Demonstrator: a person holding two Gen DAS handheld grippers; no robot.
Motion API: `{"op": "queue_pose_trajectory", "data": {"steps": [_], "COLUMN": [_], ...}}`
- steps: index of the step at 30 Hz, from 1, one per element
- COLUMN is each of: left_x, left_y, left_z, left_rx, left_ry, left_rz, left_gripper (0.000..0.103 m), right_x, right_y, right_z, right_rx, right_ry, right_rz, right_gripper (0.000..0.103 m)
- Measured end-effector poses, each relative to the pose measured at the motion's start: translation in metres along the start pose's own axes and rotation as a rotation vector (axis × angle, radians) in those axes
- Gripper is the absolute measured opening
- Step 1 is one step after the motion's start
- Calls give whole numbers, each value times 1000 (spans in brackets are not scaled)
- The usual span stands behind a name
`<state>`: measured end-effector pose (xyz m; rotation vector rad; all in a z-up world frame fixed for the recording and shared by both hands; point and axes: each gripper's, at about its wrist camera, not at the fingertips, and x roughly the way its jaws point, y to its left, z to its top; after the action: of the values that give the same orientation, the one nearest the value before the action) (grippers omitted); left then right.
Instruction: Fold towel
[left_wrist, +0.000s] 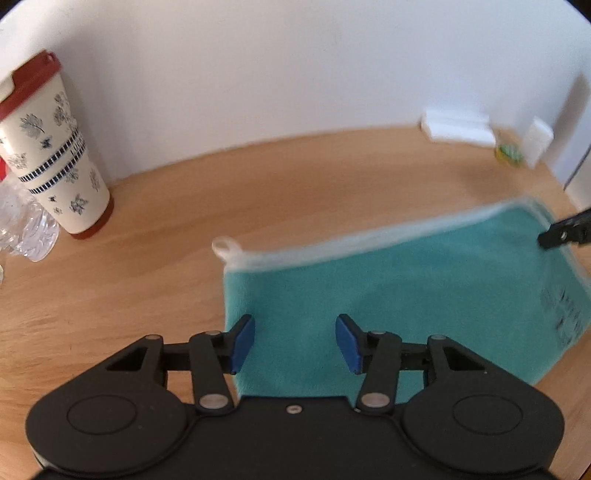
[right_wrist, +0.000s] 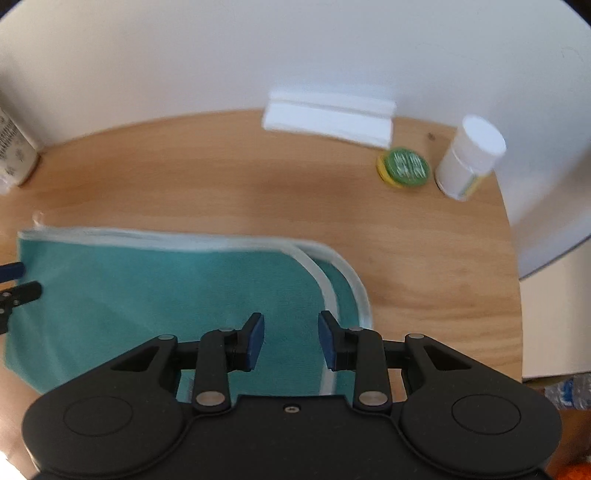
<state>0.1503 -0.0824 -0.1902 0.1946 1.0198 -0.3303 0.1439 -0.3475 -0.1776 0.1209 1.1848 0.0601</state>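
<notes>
A teal towel (left_wrist: 406, 284) with a pale border lies folded on the wooden table (left_wrist: 147, 258); a hanging loop sticks out at its far left corner. In the right wrist view the towel (right_wrist: 166, 295) shows two layers, their rounded corners offset at the right. My left gripper (left_wrist: 294, 341) hovers open over the towel's near left part, nothing between its blue pads. My right gripper (right_wrist: 291, 339) is open above the towel's right end, near the doubled border. Each gripper's tip shows at the edge of the other's view.
A patterned cup (left_wrist: 55, 155) with a red lid stands at the back left beside crumpled clear plastic (left_wrist: 26, 229). At the back right are a white block (right_wrist: 328, 118), a green-lidded tin (right_wrist: 406, 166) and a white jar (right_wrist: 469, 158). The table's edge curves at right.
</notes>
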Motion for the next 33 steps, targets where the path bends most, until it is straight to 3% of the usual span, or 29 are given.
{"op": "queue_pose_trajectory", "data": {"steps": [2,4,8,12,15,17,20,23,26,29,33], "left_x": [4,11,15,11,0,-15,-57,-87,-123,-151,-167], "left_y": [-3,-3,-2,-2,-3,-4,-11,-20,-29,-37,-41], "left_z": [1,1,-2,-1,0,-1,-5,-6,-5,-5,-6], "left_rx": [9,2,-1,-18,-53,-73,-94,-85,-90,-100,-130], "left_ry": [10,22,18,29,34,19,-46,-73,-93,-94,-10], "left_rz": [14,24,25,46,68,68,59,35,29,36,66], "left_gripper": [50,50,50,53,57,79,92,97,102,102,102], "right_x": [7,20,21,17,5,-18,-57,-90,-124,-144,-162], "right_y": [19,28,8,-3,-12,-9,3,16,36,51,58], "right_z": [2,1,-1,-5,-9,-15,-28,-42,-60,-71,-79], "right_rx": [-67,-104,-50,-94,-50,-29,2,24,9,-8,51], "right_ry": [5,26,26,34,32,-6,-60,-103,-148,-149,-147], "right_rz": [1,-68,-33,-97,-145,-139,-96,-84,-90,-120,-170], "right_gripper": [38,38,38,42,42,43,46,63,72,72,72]}}
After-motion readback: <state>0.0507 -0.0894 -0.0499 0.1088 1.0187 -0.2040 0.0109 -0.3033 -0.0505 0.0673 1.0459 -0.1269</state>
